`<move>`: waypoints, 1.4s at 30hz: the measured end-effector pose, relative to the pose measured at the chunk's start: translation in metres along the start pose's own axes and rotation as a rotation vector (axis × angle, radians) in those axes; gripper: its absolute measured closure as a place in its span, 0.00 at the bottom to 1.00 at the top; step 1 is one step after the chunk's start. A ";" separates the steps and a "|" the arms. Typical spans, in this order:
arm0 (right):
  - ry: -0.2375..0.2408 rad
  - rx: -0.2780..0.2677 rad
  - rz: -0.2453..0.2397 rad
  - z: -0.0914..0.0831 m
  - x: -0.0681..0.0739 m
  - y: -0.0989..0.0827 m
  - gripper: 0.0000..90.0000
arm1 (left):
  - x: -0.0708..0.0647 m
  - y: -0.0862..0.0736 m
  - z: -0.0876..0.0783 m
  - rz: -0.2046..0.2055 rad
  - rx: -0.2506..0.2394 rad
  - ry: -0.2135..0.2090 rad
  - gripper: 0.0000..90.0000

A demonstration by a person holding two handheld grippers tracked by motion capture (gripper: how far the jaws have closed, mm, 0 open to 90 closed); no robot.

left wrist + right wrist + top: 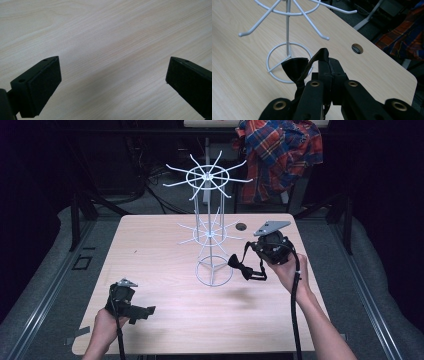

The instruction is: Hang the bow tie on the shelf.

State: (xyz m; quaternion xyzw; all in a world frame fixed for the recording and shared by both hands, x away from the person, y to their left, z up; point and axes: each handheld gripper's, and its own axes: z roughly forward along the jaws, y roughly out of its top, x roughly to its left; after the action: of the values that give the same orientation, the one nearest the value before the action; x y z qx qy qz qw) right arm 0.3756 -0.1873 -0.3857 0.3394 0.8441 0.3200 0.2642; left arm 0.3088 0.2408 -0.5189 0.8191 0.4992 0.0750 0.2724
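A black bow tie [240, 266] hangs by its strap from my right gripper [253, 251], just right of the base ring of a white wire hook rack [210, 231]. In the right gripper view the jaws stand pressed together on the strap, my right gripper [329, 64] is shut on it, and the bow tie [294, 67] dangles in front of the rack's base ring [287, 62]. My left gripper [142, 312] rests low at the table's front left. It is open, and the left gripper view has bare wood between its pads [42, 85].
The light wooden table [150, 250] has a round cable hole [241, 226] behind the rack. A plaid shirt [280, 155] hangs beyond the far edge. The rack's hooks spread at two levels above the table's middle.
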 end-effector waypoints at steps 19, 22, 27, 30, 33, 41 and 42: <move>-0.009 -0.017 -0.002 0.005 -0.006 0.015 1.00 | 0.000 0.000 0.000 0.000 0.000 -0.003 0.00; -0.012 -0.015 0.000 0.007 -0.007 0.016 1.00 | 0.000 0.000 0.001 0.001 0.001 -0.004 0.00; -0.016 -0.004 0.005 0.011 -0.010 0.018 1.00 | 0.000 0.000 0.001 0.001 0.002 -0.003 0.00; -0.015 -0.005 0.013 0.014 -0.011 0.018 1.00 | 0.000 0.000 0.001 0.001 0.002 -0.004 0.00; -0.012 -0.002 0.011 0.016 -0.012 0.019 1.00 | -0.001 0.000 0.001 0.002 0.003 -0.004 0.00; -0.015 -0.017 -0.012 0.016 -0.010 0.026 1.00 | -0.001 0.000 0.001 0.002 0.002 -0.005 0.00; -0.015 -0.017 -0.012 0.016 -0.010 0.026 1.00 | -0.001 0.000 0.001 0.001 0.002 -0.005 0.00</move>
State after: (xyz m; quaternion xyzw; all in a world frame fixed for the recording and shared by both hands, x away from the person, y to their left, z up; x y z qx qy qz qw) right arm 0.4025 -0.1741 -0.3750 0.3345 0.8415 0.3228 0.2753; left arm 0.3089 0.2396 -0.5192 0.8198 0.4982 0.0727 0.2728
